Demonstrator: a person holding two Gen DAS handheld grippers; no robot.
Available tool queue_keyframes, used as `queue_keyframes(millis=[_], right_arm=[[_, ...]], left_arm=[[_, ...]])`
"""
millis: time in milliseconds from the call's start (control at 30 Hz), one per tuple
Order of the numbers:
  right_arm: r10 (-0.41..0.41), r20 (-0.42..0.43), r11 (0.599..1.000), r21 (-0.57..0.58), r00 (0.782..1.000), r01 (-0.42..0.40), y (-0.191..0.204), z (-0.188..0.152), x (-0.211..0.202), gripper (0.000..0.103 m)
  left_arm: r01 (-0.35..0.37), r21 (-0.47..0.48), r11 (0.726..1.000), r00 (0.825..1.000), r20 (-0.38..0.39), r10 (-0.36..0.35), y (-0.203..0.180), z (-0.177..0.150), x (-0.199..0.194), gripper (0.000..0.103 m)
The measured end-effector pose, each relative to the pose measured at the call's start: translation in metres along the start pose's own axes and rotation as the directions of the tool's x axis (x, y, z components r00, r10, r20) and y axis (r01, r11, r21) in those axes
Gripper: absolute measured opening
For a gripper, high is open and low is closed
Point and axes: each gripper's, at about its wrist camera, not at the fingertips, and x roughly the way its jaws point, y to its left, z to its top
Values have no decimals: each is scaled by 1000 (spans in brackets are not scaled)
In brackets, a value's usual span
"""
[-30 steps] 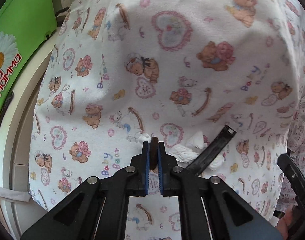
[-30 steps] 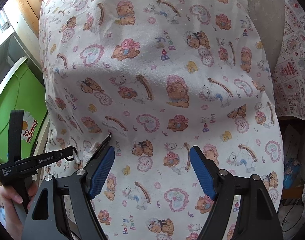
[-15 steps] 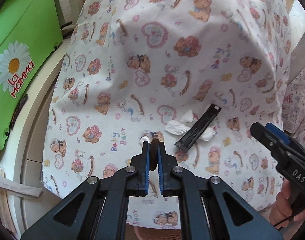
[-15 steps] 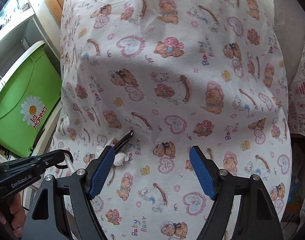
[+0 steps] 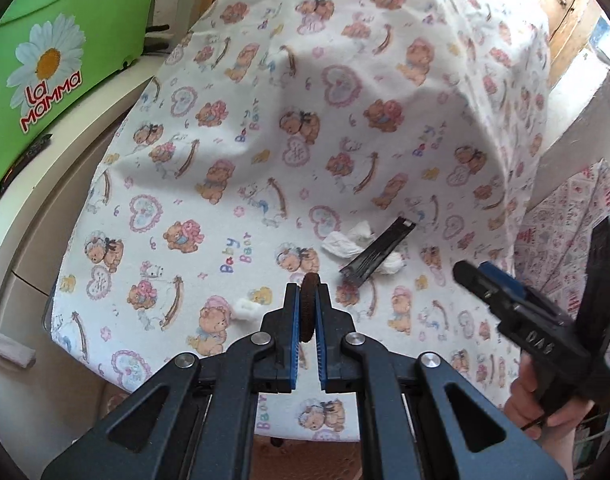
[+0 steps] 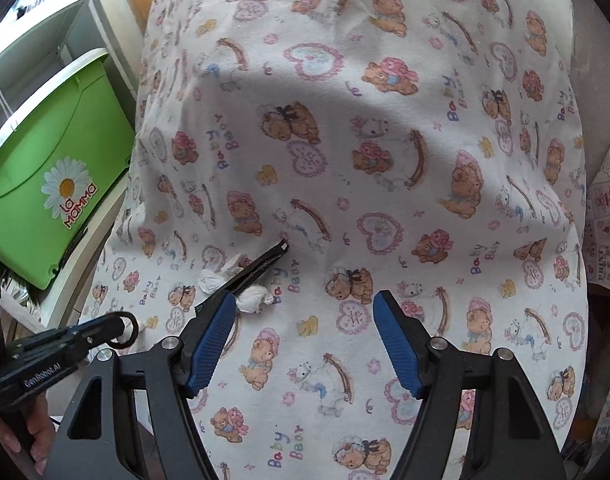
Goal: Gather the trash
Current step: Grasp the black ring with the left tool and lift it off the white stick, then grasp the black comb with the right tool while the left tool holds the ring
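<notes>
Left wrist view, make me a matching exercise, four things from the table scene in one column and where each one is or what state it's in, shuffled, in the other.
Things:
1. brown ring
2. black strip
3. right gripper
4. green box

States:
A. lying across crumpled white tissue
B. open, nothing between the pads
C. clamped in the left gripper
D. beside the cloth-covered table, daisy on it

Pairs: 1-C, 2-A, 3-B, 4-D

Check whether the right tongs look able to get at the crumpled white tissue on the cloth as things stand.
Probably yes. The right tongs are open and empty, with the crumpled white tissue just beyond their left finger. Only the black strip lying across the tissue might get pinched along with it.
</notes>
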Motion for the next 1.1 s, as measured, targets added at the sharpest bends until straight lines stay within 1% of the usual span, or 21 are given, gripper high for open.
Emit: queue_keyframes(millis=[67,133,267,333,467,567,633,700,733,767,833,867,933,967,1000,1100], right_arm=[[4,5,1000,-25,1000,-4,6,-5,-2,69],[-3,0,999,-43,1000,3,10,-9,-2,65],[-24,-2,998,-64,1000,24,13,-12,1,58],[-7,1,999,-47,1000,7,11,-9,2,57],[72,0,997,10,997,-72,5,3,7,55],[151,-15,986,75,988,-149,-3,14,14,52],[221,-27,967,140,975,-215,-10,19,21,50],[290,-24,938,206,957,-279,-16,25,28,50],[297,-22,933,218,955,-285,-17,28,32,47],[278,-24,940,211,960,-267,-14,30,36,44],[230,-30,956,196,973,-220,-10,32,46,42],[224,-39,954,211,974,-211,-11,32,52,39],[260,-68,933,274,963,-233,-16,28,66,36],[288,-71,918,305,955,-254,-18,26,70,35],[297,-71,912,315,952,-261,-19,26,74,35],[254,-73,933,282,965,-224,-13,28,79,35]], left_arm=[[-7,41,999,1000,27,5,-7,5,-9,6],[-41,66,997,998,54,37,-12,8,-15,6],[-43,32,999,998,56,41,-7,11,-14,6],[-53,6,999,997,54,52,2,12,-14,6],[-87,-32,996,994,68,89,14,12,-12,6],[-111,-38,993,991,77,113,19,13,-12,6],[-107,-49,993,991,80,110,21,14,-13,6],[-108,-60,992,990,82,113,23,14,-13,6],[-112,-63,992,990,82,117,24,14,-12,6],[-118,-65,991,989,80,123,24,14,-10,6],[-124,-68,990,989,71,129,24,15,-6,6],[-124,-68,990,989,66,129,23,15,-3,6],[-129,-64,990,989,63,133,20,16,1,6],[-135,-61,989,988,65,139,19,17,3,6],[-148,-56,987,986,69,152,18,17,5,6],[-179,-44,983,981,67,181,15,17,11,6]])
